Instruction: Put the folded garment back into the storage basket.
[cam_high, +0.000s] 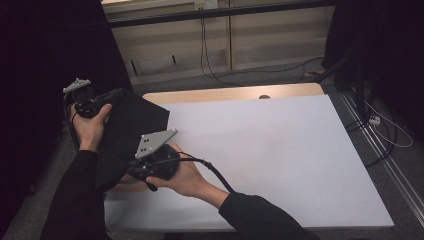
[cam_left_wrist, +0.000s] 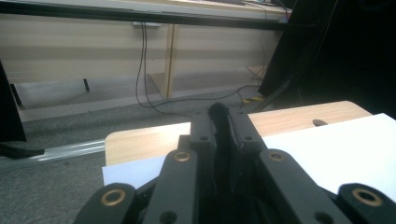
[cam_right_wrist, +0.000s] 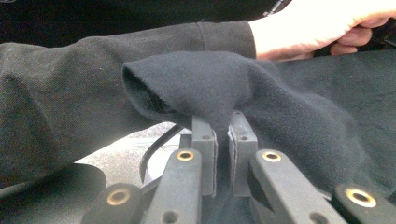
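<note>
High view: black cloth (cam_high: 131, 131) hangs stretched between the two grippers at the table's near-left corner, partly over the white sheet (cam_high: 280, 160), partly off the left edge. Its long axis runs diagonally, from the left gripper (cam_high: 107, 97) at the far left down toward the right gripper (cam_high: 134, 176) near the front edge. One cloth corner points right, onto the sheet. Left hand (cam_high: 90, 125) holds its gripper raised beside the table; right hand (cam_high: 187, 177) holds its gripper low over the sheet. Each gripper carries a grey plate on top. Wooden table (cam_high: 235, 93) shows as a bare strip along the far side, with a small hole (cam_high: 264, 96) in it.

Left gripper view: left gripper (cam_left_wrist: 220, 122) has jaws clamped together on a thin bunch of black cloth (cam_left_wrist: 218, 112), which pokes up past the tips and runs back down between the jaws. Beyond it are the table's wooden strip (cam_left_wrist: 149, 140), the white sheet (cam_left_wrist: 336, 149), grey floor and cables (cam_left_wrist: 142, 70) by a wood-panel wall.

Right gripper view: right gripper (cam_right_wrist: 223, 125) is also clenched on the black cloth (cam_right_wrist: 196, 84). The fold rises from between the jaws and rolls over toward the left as a thick tube; the rest drapes off to the right. Behind it are a black sleeve (cam_right_wrist: 93, 79) and the left hand (cam_right_wrist: 317, 28).
</note>
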